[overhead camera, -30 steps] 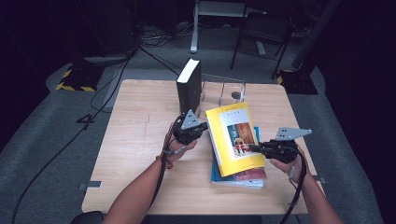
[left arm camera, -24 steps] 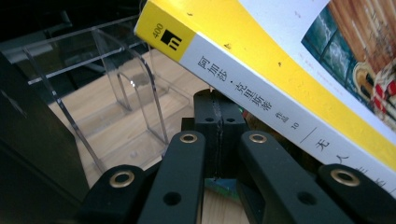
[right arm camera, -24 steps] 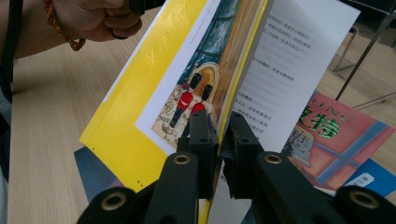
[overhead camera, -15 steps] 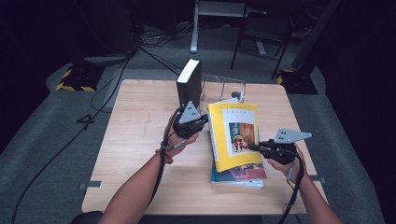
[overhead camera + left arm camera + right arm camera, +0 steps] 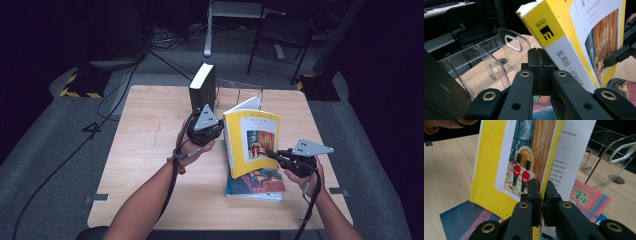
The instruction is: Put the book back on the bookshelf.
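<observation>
A yellow paperback [image 5: 250, 140] stands nearly upright above the table [image 5: 150, 125], spine to the left and its cover with two red-coated guards facing me. My right gripper [image 5: 268, 154] is shut on the lower right edge of the front cover [image 5: 499, 157], and white pages fan out behind it. My left gripper [image 5: 220, 131] is shut, its closed jaws set against the lower spine [image 5: 564, 47]; nothing shows between the pads [image 5: 535, 57]. Under it a colourful book [image 5: 255, 186] lies flat.
A black book [image 5: 202, 87] stands upright at the back of the table. Next to it is a clear acrylic book rack [image 5: 242, 92], which reaches behind the yellow book [image 5: 486, 62]. Chairs and cables sit on the dark floor beyond.
The yellow book has swung from a low tilt over the flat book to nearly upright. My left gripper rose along its spine. The right gripper barely moved.
</observation>
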Motion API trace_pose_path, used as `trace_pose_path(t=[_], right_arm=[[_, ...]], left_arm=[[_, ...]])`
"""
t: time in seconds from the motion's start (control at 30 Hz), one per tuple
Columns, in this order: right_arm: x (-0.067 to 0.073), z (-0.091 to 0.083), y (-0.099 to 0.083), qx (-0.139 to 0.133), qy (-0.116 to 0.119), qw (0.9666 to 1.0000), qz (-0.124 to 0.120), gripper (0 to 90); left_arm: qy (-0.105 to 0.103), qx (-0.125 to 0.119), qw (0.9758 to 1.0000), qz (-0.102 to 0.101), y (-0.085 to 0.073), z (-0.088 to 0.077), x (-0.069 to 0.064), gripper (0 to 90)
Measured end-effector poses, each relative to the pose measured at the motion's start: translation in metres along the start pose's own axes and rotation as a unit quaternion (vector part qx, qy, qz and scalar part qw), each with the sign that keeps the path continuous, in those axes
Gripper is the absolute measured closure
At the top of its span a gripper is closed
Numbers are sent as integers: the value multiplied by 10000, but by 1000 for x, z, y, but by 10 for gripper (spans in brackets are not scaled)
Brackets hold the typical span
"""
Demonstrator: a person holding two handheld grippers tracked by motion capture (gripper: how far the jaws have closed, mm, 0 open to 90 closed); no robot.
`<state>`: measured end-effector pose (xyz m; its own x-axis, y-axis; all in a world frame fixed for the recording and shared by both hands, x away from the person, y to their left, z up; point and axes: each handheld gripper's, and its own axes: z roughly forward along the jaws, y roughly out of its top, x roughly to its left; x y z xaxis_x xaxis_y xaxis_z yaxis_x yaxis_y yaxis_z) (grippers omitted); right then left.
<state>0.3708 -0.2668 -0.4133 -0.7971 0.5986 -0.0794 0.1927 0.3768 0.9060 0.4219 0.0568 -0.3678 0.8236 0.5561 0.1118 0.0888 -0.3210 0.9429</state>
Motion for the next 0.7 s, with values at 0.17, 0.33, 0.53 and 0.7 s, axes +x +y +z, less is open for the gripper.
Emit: trace_pose_path(t=[0.17, 0.33, 0.53, 0.7], right_arm=[[2, -3, -6, -125, -66, 9999, -32, 862], [6, -9, -9, -199, 0, 9997, -112, 862], [9, -13, -14, -246, 12, 9994, -244, 862], [11, -15, -16, -253, 17, 9991, -337, 862]], left_arm=[[-90, -44, 9999, 64, 4, 0, -2, 893], [-189, -107, 9997, 73, 3, -3, -5, 888], [-307, -104, 9994, 118, -1, -6, -10, 851], [-271, -9, 9995, 148, -5, -7, -12, 772]])
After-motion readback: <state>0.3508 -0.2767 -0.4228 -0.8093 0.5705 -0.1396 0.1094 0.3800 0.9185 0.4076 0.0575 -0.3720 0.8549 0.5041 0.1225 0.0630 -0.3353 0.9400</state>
